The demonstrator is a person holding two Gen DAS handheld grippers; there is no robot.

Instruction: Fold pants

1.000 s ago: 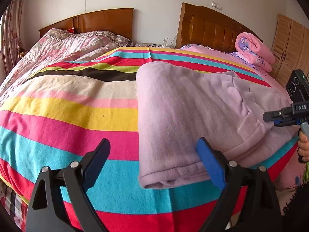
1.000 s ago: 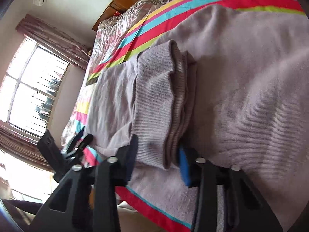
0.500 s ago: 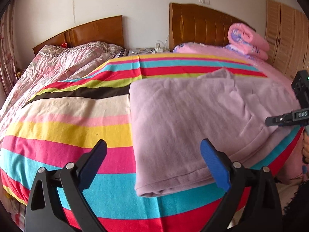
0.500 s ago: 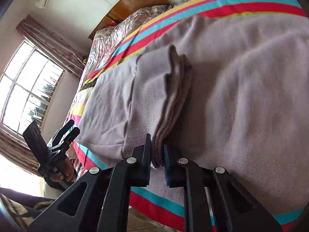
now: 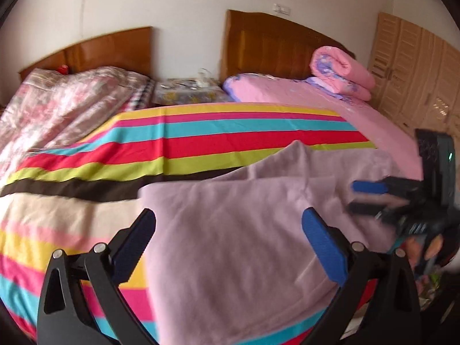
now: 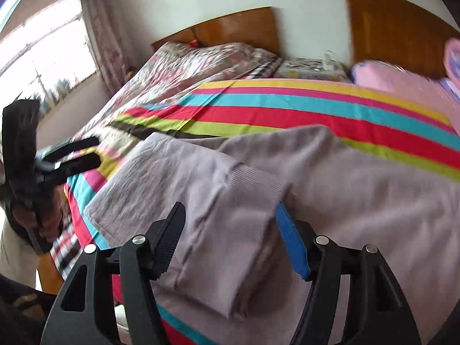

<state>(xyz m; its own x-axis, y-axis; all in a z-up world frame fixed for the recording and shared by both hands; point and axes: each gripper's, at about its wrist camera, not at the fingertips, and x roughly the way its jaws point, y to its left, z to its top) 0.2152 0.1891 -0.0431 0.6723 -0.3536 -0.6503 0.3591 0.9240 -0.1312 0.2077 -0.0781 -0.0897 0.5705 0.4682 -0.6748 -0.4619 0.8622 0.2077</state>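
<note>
The lilac pants (image 5: 230,207) lie folded on the striped bedspread (image 5: 201,141). My left gripper (image 5: 227,244) hovers above their near half. Its jaws are opening wide and nothing is between them. In the right wrist view the pants (image 6: 359,201) have a ribbed end (image 6: 253,184) doubled over on top. My right gripper (image 6: 230,238) hangs just over that fold with its jaws opening. The cloth lies below them and the pads do not press it. Each gripper shows in the other's view: the right gripper (image 5: 355,197) and the left gripper (image 6: 96,151).
A rolled pink quilt (image 5: 342,72) lies at the far headboard, and a floral quilt (image 5: 72,97) covers the neighbouring bed. A cluttered nightstand (image 5: 187,89) stands between the beds. Wooden wardrobe doors (image 5: 417,72) stand at the right and a bright window (image 6: 43,57) at the left.
My right gripper has let go of the folded ribbed end, risen and rolled level. My left gripper has lifted and pulled back from the pants' edge, opening a little wider.
</note>
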